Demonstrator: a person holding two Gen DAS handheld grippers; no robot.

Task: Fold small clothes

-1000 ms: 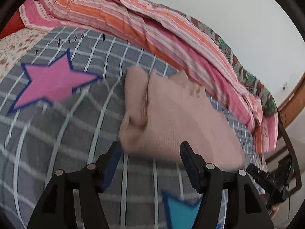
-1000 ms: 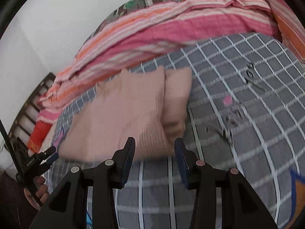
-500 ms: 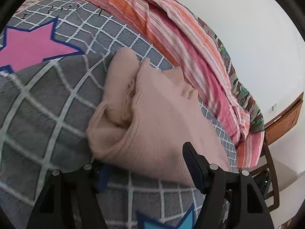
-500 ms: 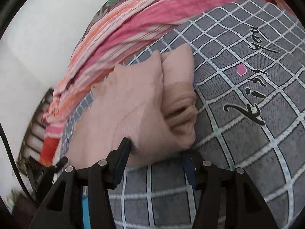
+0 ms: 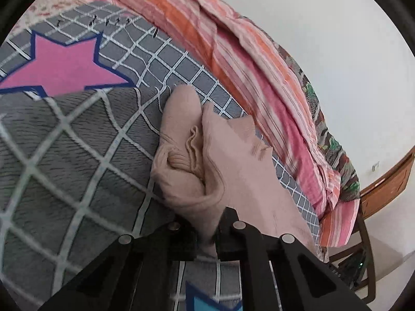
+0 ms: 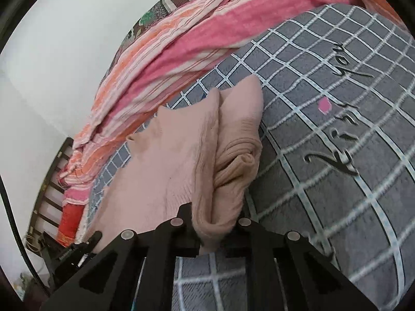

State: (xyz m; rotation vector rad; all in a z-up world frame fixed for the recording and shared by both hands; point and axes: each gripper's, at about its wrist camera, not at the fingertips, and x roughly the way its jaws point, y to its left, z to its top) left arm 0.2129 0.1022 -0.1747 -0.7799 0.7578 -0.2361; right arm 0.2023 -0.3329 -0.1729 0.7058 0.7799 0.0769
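A pale pink knit garment [image 5: 233, 171] lies partly folded on a grey checked blanket [image 5: 77, 155], its sleeves bunched along one side. My left gripper [image 5: 207, 229] is shut on the garment's near edge at one corner. In the right wrist view the same garment [image 6: 176, 160] lies ahead, and my right gripper [image 6: 215, 230] is shut on a bunched fold of its near edge. Both sets of jaws pinch cloth close to the blanket. The other gripper [image 6: 77, 248] shows at the lower left of the right wrist view.
A pink and orange striped quilt [image 5: 233, 51] is heaped along the far side of the bed by a white wall. The blanket has a pink star [image 5: 59, 67] and black lettering [image 6: 334, 155]. A wooden bed frame [image 5: 384, 181] edges the bed.
Both grippers moved forward onto the garment's near edge and closed on it; they were open one second ago.
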